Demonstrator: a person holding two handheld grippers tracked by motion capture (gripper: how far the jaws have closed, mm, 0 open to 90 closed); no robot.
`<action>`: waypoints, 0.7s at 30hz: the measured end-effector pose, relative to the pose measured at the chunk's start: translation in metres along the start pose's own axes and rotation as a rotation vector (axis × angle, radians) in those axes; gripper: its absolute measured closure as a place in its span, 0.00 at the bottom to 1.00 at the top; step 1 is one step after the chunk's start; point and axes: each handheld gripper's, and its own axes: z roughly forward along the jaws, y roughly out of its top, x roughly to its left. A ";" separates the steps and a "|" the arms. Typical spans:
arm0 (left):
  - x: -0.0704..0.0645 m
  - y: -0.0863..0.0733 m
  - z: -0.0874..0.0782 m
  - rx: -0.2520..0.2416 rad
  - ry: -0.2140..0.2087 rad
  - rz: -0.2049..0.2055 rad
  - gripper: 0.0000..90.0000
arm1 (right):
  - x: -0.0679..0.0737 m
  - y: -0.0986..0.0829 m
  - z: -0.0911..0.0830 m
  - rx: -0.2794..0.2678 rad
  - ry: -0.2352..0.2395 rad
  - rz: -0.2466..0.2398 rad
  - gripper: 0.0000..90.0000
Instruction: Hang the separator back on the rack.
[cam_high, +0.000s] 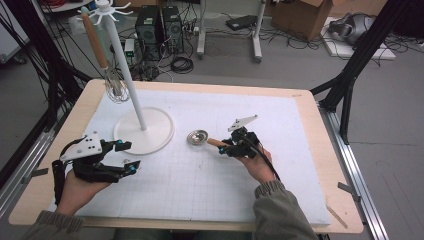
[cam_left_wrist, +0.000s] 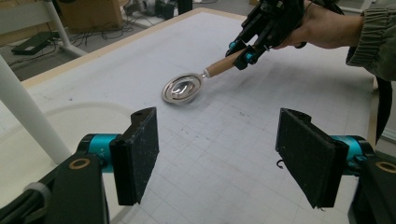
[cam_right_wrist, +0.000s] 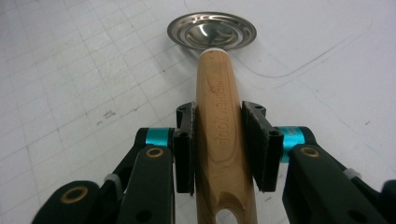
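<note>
Two grippers are in my hands above the white gridded mat (cam_high: 210, 185). My right gripper (cam_high: 231, 148) is clenched on the wooden handle (cam_right_wrist: 218, 140) of a small metal ladle (cam_high: 198, 136). In the right gripper view both black pads press the handle from its two sides, and the handle runs forward between them to the shiny round bowl (cam_right_wrist: 212, 31). The bowl lies low on the mat, near the middle of the table, just beside the rim of the white round base (cam_high: 160, 139) of a stand. The handle has letters printed on it and a hole near its end.

My left gripper (cam_high: 131, 156) is released: in the left gripper view its two pads stand wide apart with nothing between them, above the mat. It is at the left side of the table, near the base, well apart from the ladle.

From the stand's white pole (cam_high: 126, 75) a whisk (cam_high: 107, 65) with a wooden handle hangs at the top hooks.
</note>
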 end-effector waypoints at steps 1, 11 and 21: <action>0.000 0.000 0.000 0.001 0.000 0.000 0.34 | 0.000 0.000 -0.001 -0.002 0.001 0.001 0.75; -0.001 0.001 0.001 0.000 -0.001 0.002 0.34 | 0.000 -0.003 0.007 0.064 -0.009 -0.010 0.74; 0.000 0.001 -0.001 -0.001 -0.001 0.002 0.34 | 0.001 -0.005 0.020 0.151 -0.021 -0.028 0.74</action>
